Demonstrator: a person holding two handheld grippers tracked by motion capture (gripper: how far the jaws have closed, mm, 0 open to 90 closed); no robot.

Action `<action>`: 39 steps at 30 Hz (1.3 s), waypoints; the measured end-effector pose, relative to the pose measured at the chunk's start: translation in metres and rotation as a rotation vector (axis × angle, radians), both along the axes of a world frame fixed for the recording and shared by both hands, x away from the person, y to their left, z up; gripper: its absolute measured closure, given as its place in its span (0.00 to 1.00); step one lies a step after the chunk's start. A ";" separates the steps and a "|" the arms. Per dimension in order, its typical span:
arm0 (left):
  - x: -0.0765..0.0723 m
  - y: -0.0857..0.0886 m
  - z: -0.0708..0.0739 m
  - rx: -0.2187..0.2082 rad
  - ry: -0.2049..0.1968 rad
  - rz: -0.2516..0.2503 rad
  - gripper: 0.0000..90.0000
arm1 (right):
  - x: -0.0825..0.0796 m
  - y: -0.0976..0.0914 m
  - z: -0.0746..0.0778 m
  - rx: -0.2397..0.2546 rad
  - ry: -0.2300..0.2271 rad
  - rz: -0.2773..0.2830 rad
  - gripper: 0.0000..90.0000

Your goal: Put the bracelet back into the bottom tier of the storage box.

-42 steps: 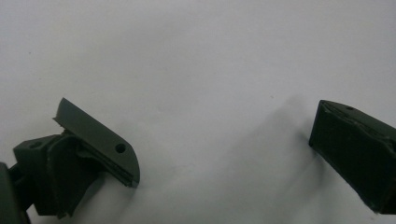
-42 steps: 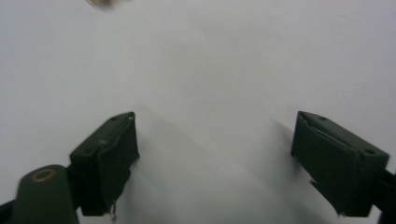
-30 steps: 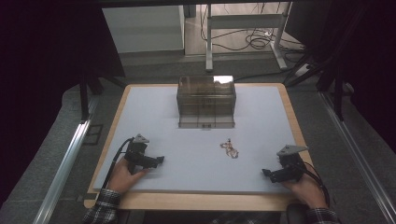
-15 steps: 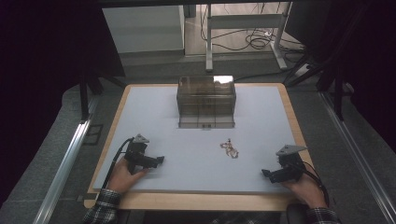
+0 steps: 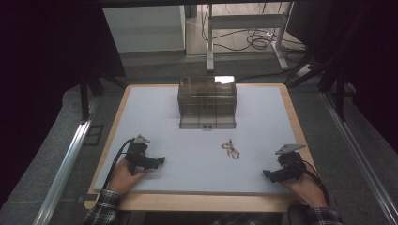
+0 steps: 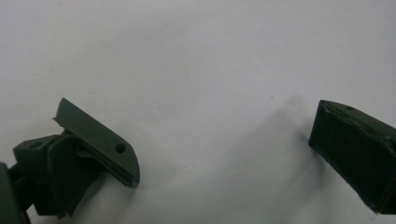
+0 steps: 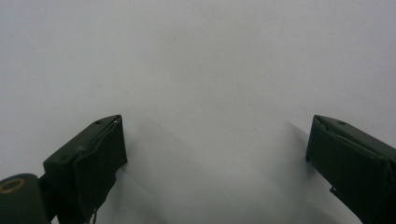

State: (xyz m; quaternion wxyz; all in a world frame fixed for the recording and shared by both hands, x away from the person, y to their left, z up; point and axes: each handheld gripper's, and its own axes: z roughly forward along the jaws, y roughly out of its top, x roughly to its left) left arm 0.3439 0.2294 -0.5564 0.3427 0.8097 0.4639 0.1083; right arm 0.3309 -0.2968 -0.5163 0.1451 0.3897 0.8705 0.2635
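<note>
A small tangle of chain-like jewellery (image 5: 230,150) lies on the white table top (image 5: 197,140), a little right of centre. Behind it stands a smoky clear plastic box (image 5: 207,102) with small drawers. My left gripper (image 5: 159,161) rests low on the table at the front left, held by a hand. It is open, its jaws wide apart over bare white surface (image 6: 224,154). At the front right my right gripper (image 5: 267,174) is also open and empty (image 7: 215,154). Both are well clear of the jewellery.
The white top sits on a wooden table whose edge (image 5: 187,201) runs along the front. Metal rails (image 5: 65,164) flank the table on the floor. Desk legs and cables (image 5: 253,42) stand beyond the far edge.
</note>
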 end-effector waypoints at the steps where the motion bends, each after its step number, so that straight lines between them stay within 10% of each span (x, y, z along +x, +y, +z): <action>1: 0.000 0.000 0.000 0.000 0.000 0.000 0.00 | 0.000 0.001 0.000 -0.003 0.002 -0.001 0.05; 39: 0.000 0.000 0.000 -0.002 -0.002 0.002 0.00 | 0.015 0.029 0.023 -0.001 0.090 -0.020 0.26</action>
